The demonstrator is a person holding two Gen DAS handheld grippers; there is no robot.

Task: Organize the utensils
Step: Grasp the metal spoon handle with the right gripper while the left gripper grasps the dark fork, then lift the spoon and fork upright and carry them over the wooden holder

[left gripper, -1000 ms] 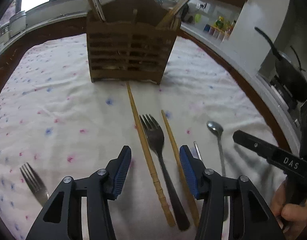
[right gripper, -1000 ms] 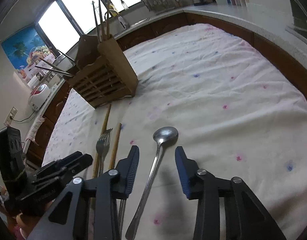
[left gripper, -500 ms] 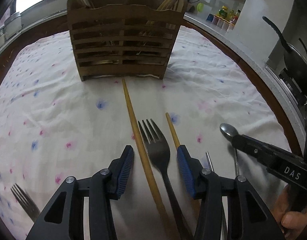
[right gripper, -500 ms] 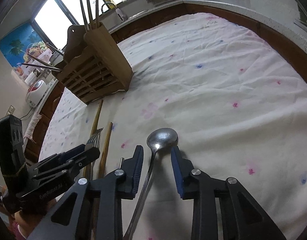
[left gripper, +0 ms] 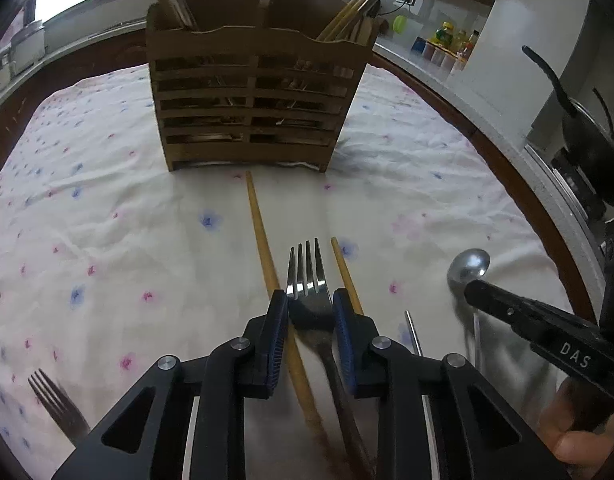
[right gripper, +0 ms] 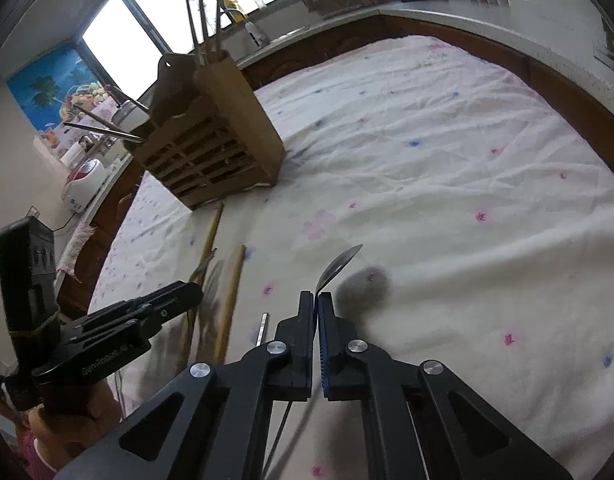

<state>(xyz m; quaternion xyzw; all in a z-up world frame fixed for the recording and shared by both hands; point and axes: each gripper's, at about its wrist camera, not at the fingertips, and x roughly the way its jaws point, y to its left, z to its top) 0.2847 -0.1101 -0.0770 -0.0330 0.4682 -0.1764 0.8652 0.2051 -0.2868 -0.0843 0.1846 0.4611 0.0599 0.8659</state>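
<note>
A: Between the left tongs [left gripper: 310,312], the fork [left gripper: 308,280] lies flat on the surface [left gripper: 107,216], tines toward the wooden caddy [left gripper: 249,92]. The jaws are closing on its neck; the blue pads sit right at its edges, though I cannot tell whether they press yet.

B: Why the neck?

A: My guess: it is the narrowest stiff part, and a grip there leaves the handle free to go down into a slot.

B: And the right tongs [right gripper: 317,312]?

A: Pressed together on the spoon [right gripper: 339,266], just below the bowl. The bowl is turned on edge and looks raised off the cloth, with its shadow beside it, so I judge that one is already pinched.

B: What crowds the fork?

A: Two wooden chopsticks. The long chopstick [left gripper: 259,220] runs just left of the fork, passing under the left pad and reaching almost to the caddy's foot. The short chopstick [left gripper: 345,270] lies tight against the right pad. Either could get caught in the squeeze or dragged along.

B: Anything farther out?

A: A thin metal rod [left gripper: 413,330] lies between the two tongs, and a second fork [left gripper: 57,400] sits well apart at the lower left. The caddy stands straight ahead, upright, with metal utensils in its left compartment and chopsticks in its right, so incoming pieces must slip past those.
</note>
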